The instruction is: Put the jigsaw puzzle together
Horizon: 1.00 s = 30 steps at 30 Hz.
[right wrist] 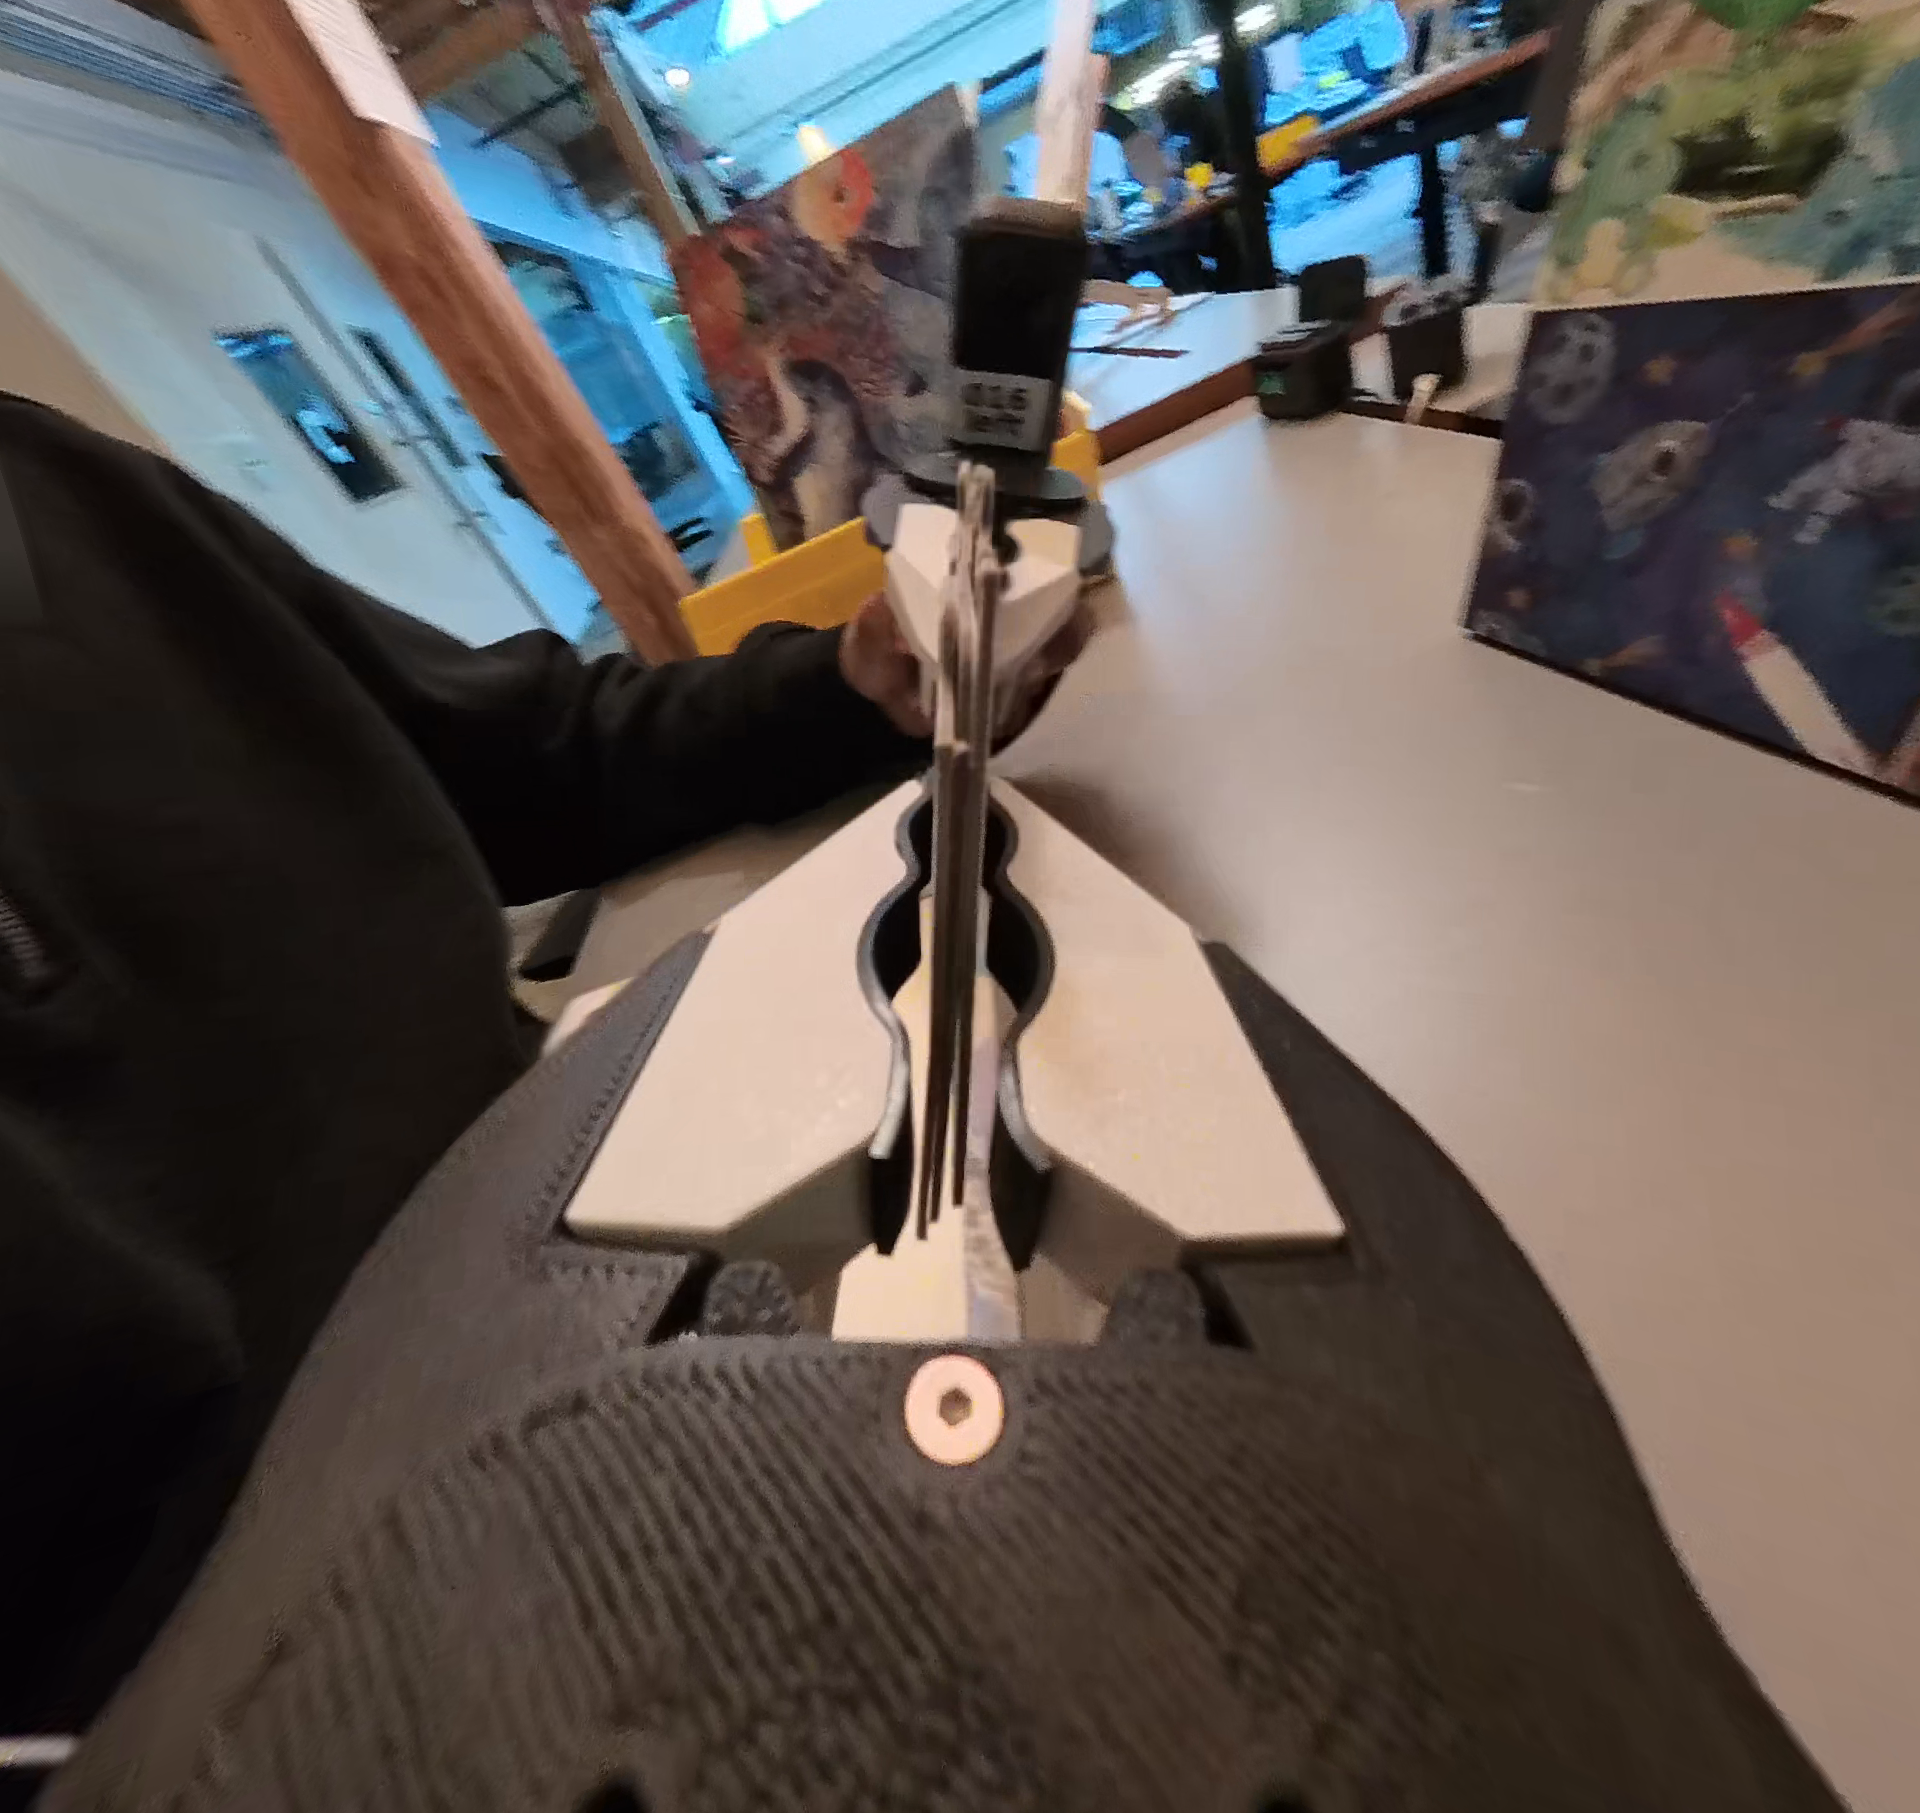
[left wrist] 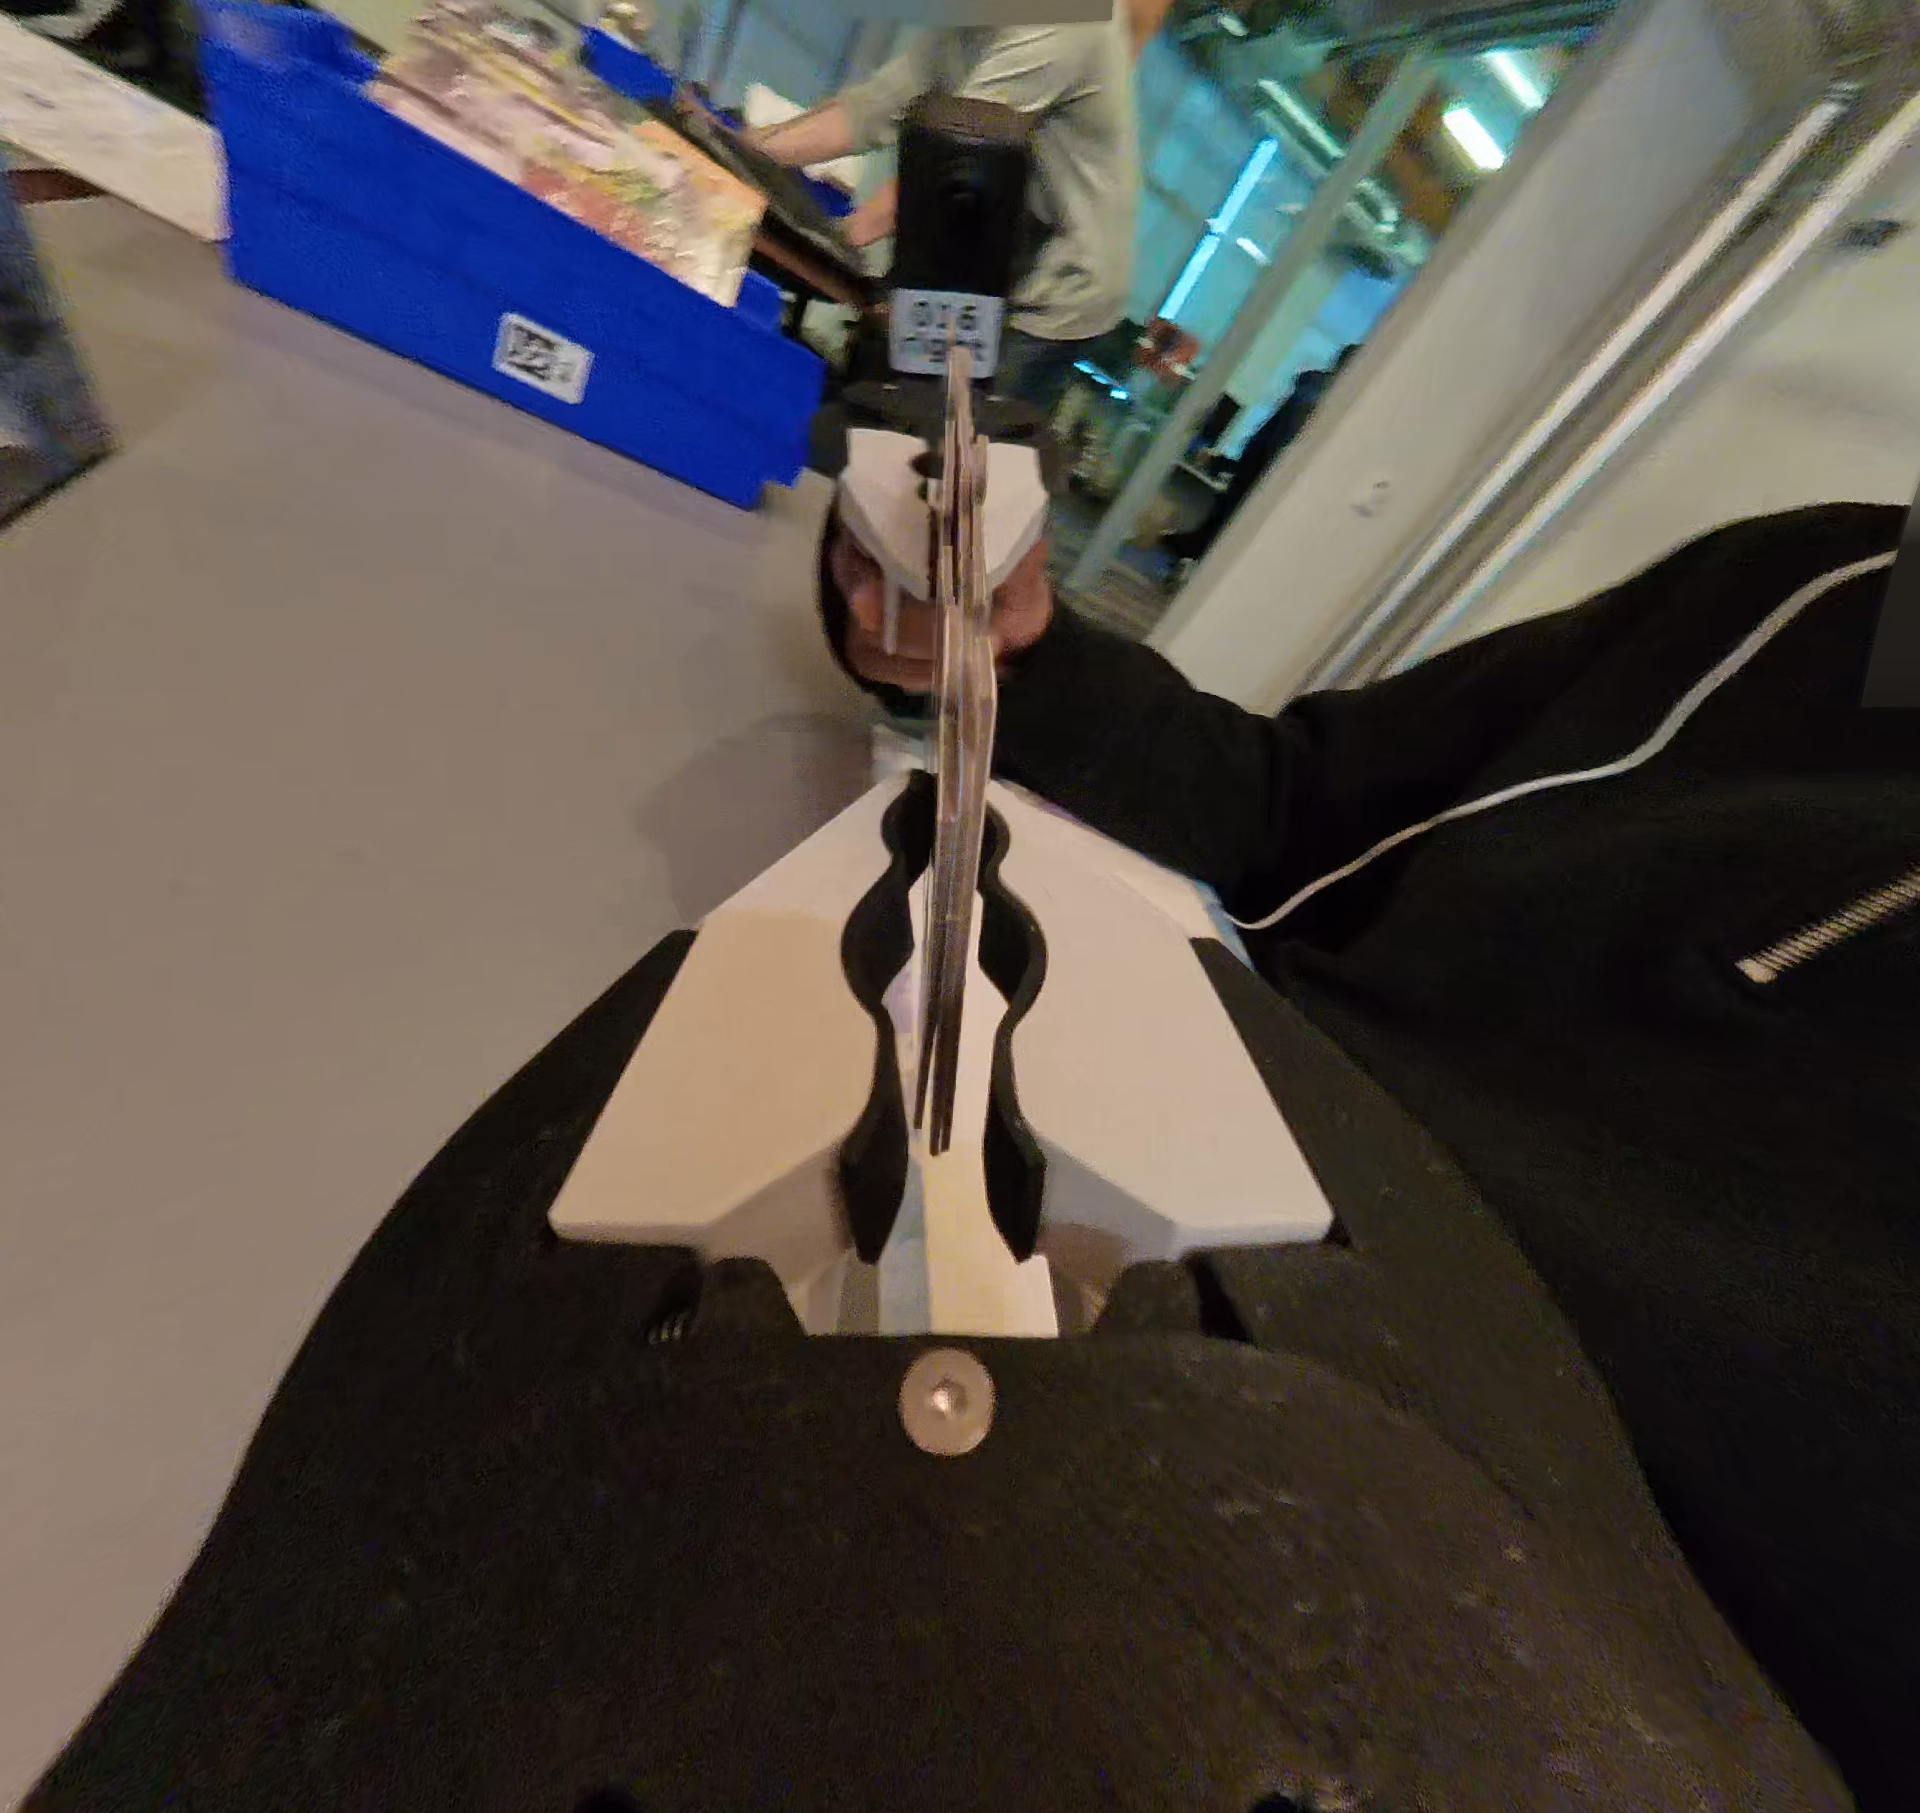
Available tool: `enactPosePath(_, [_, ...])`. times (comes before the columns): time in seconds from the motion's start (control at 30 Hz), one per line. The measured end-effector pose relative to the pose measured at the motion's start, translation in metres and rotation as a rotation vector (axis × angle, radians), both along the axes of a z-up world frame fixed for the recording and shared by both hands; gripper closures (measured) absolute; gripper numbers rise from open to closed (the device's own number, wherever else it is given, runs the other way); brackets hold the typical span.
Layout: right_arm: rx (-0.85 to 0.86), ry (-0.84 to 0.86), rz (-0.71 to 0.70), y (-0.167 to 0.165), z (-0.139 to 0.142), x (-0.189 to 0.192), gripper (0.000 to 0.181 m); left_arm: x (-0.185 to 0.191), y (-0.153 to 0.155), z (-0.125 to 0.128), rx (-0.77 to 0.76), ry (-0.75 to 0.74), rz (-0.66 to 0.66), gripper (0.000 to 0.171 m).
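Observation:
A thin stack of cardboard jigsaw pieces (left wrist: 964, 683) stands on edge above the grey table (left wrist: 312, 776) and shows edge-on in both views. My left gripper (left wrist: 951, 813) is shut on one end of the stack. My right gripper (left wrist: 948, 558) faces it and is shut on the other end. In the right wrist view my right gripper (right wrist: 961, 807) clamps the same stack (right wrist: 961, 932), with my left gripper (right wrist: 971, 620) opposite. The pieces' printed faces are hidden. A hand and a black sleeve (left wrist: 1351, 776) hold the far gripper.
A blue bin (left wrist: 468, 288) holding a picture box (left wrist: 592, 153) stands at the back left. A puzzle box with a space picture (right wrist: 1714, 516) stands to the right on the table. A yellow bin (right wrist: 790, 584) and a wooden post (right wrist: 416, 236) are behind. A person stands in the background. One gripper's finger ends stand about 8 centimeters off the other's.

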State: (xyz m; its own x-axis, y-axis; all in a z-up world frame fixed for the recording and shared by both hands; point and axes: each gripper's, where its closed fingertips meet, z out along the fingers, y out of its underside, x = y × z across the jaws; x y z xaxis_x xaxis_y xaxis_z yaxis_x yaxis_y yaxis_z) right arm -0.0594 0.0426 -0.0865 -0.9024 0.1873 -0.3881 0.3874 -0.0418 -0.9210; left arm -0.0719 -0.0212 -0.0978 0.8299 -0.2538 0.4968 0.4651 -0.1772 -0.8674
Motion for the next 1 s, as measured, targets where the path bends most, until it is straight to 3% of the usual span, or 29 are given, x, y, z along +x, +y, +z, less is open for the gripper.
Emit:
enactPosePath(0.17, [-0.043,-0.010,0.148,-0.002,0.004,0.022,0.177,0.024,-0.003,0.006,0.031,0.006,-0.140,0.170])
enactPosePath(0.4, [-0.057,-0.010,0.188,-0.004,0.006,0.029,0.177,0.032,-0.007,0.009,0.065,-0.034,-0.214,0.170])
enactPosePath(0.6, [-0.099,-0.020,0.187,-0.002,0.010,0.026,0.177,0.031,-0.007,0.014,0.123,-0.081,-0.223,0.169])
enactPosePath(0.83, [-0.220,-0.087,0.244,-0.002,0.018,0.028,0.176,0.036,-0.008,0.026,0.233,-0.237,-0.302,0.167])
enactPosePath(1.0, [-0.170,-0.096,0.140,0.002,0.007,0.011,0.177,0.021,-0.004,0.019,0.219,-0.234,-0.207,0.165])
